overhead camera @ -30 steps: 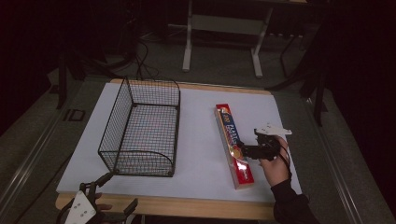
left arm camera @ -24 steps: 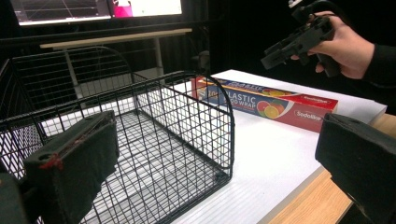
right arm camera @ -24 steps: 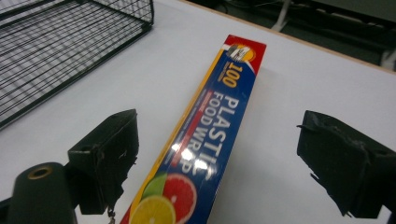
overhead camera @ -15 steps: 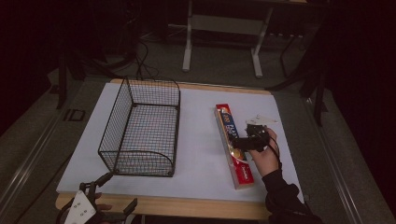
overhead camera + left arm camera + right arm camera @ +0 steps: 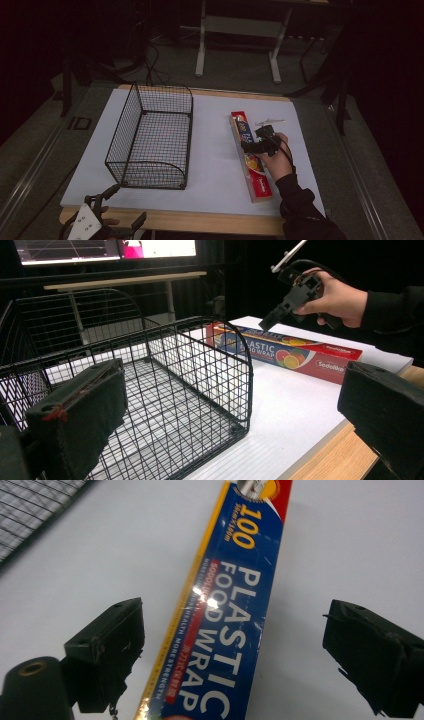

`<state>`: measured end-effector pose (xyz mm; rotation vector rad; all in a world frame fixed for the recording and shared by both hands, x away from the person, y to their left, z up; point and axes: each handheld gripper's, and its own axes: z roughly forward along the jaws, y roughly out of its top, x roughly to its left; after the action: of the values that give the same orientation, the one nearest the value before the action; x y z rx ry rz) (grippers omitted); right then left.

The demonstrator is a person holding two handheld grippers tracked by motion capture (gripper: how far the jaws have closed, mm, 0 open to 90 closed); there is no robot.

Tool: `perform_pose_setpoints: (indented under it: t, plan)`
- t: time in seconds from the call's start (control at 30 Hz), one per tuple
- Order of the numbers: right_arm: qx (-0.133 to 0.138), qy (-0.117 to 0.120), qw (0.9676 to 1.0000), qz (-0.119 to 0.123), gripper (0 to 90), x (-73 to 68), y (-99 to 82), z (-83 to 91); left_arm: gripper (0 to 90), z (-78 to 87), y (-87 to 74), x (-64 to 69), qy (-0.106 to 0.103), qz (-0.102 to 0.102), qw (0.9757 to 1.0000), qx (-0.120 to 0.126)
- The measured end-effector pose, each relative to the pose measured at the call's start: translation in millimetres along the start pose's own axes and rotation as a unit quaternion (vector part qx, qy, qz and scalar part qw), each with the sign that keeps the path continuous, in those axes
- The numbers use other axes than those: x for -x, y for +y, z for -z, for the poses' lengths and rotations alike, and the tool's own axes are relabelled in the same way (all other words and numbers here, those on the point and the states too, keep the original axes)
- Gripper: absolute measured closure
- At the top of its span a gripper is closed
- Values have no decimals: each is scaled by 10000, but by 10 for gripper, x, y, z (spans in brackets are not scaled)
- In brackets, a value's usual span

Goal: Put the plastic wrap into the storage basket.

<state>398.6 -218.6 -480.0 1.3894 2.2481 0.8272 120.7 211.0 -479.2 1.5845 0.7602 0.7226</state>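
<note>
A long red and blue plastic wrap box [image 5: 251, 161] lies flat on the white table top, right of centre, running front to back. My right gripper [image 5: 249, 147], held in a hand, hovers open over the box's middle. In the right gripper view its jaws straddle the box [image 5: 235, 605] with a gap on each side, gripper [image 5: 240, 650] pointing down at the label. My left gripper [image 5: 124, 206] is open at the front left corner of the table. It faces the basket's near end, gripper [image 5: 230, 425] holding nothing. The left gripper view also shows the box [image 5: 295, 352].
A black wire basket [image 5: 150, 135] stands empty on the left half of the table [image 5: 215, 150], its curved near end [image 5: 220, 365] close to my left gripper. The wooden front edge [image 5: 200, 220] runs below. A metal stand [image 5: 237, 25] is behind the table.
My right gripper has moved along the box from near its front end toward its middle, shifting left over it. The left gripper and basket have stayed put.
</note>
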Motion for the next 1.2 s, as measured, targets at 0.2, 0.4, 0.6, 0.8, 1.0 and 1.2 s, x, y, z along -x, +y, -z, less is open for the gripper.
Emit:
perform_pose_setpoints:
  t: [0.2, 0.4, 0.6, 0.8, 1.0, 1.2]
  plan:
    - [-304, -106, 9993, -195, 101, 28, 16, -107, 1, -5, -5, -9, -9, 9, 10000, -24]
    - [-615, 24, 9977, -297, 103, 12, 55, -206, 1, 0, -7, -22, 0, 72, 10000, 3]
    - [-1076, 20, 9936, -352, 158, -68, 58, -312, 1, -1, -7, -19, -2, 57, 10000, 2]
    - [-1288, -72, 9910, -370, 243, -92, 52, -353, 1, -2, -9, -16, 0, 40, 10000, -15]
    - [-1707, -175, 9847, -304, 322, -163, 128, -389, 1, -3, -8, -14, 3, 39, 10000, -19]
    - [-1979, -274, 9791, -375, 349, -179, 177, -424, 1, -8, -9, -11, 3, 28, 10000, -35]
